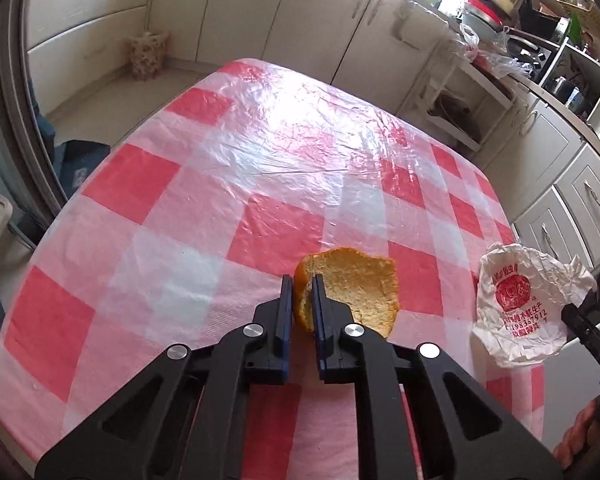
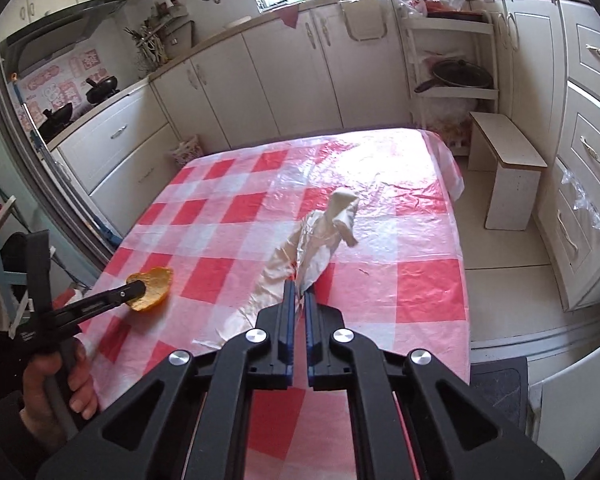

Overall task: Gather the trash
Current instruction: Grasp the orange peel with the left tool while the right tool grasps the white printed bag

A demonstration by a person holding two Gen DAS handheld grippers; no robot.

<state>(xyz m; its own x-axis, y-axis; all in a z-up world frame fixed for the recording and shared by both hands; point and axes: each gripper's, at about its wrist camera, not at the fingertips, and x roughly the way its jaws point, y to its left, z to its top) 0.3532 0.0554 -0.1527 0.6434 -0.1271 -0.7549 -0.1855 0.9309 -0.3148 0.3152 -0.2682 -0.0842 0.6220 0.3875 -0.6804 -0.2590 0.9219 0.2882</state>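
The left gripper (image 1: pixel 302 302) slants down, jaws clamped on a curved orange peel piece (image 1: pixel 352 290) over the near edge of the red-and-white checked, plastic-covered worktop (image 1: pixel 228 168). The right gripper (image 2: pixel 297 300) pinches a crumpled white red-printed plastic bag (image 2: pixel 316 236) above it. Cream kitchen cabinets (image 2: pixel 284 64) stand behind.

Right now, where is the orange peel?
The orange peel is pinched in the left tongs, at the near left part of the checked table. In the right wrist view it sits left of the white bag held by the right tongs.
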